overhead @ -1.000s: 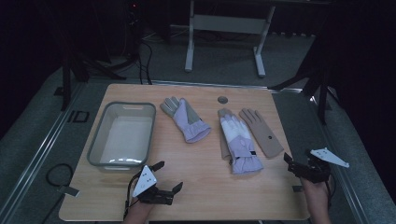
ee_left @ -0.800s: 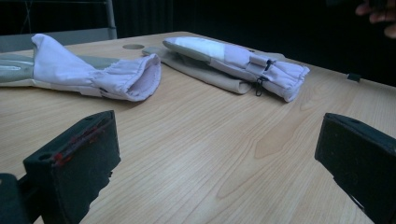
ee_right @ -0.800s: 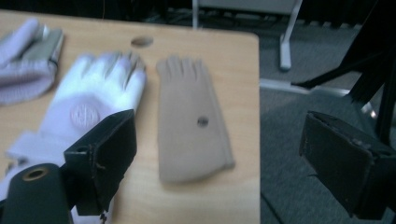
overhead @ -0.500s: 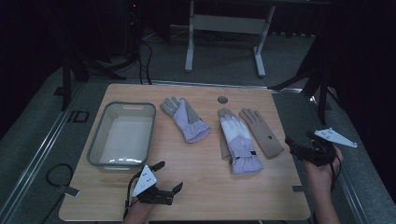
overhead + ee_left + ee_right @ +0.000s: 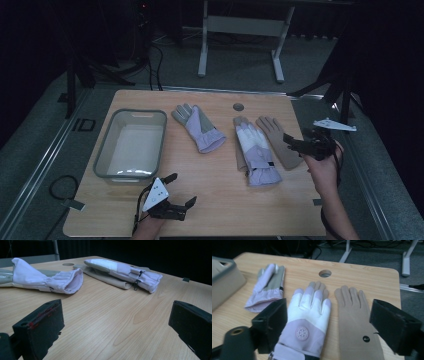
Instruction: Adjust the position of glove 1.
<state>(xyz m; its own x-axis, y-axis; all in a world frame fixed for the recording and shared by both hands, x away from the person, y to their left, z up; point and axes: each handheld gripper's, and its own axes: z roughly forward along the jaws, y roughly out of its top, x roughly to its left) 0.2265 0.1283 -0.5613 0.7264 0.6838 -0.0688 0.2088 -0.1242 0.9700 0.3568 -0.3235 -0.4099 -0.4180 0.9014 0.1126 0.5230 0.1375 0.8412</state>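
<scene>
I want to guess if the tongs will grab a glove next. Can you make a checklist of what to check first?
1. Right tongs open: ok, jaws wide apart.
2. Right tongs aimed at gloves: ok, white and lilac padded glove and flat tan fabric glove lie ahead.
3. Tan glove free: ok, nothing lies on it.
4. Left tongs open: ok.
5. Grey plastic tub ready: ok, nothing inside.
6. Which glove comes first: cannot tell.

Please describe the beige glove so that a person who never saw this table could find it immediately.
Start at the grey tub on the left of the wooden table and move right, past two lilac-and-white gloves. The beige glove lies last in the row, flat, beside the right gripper, fingers pointing away from the person. Unlike its neighbours, it is one plain tan colour with a small dark round mark near the cuff.
</scene>
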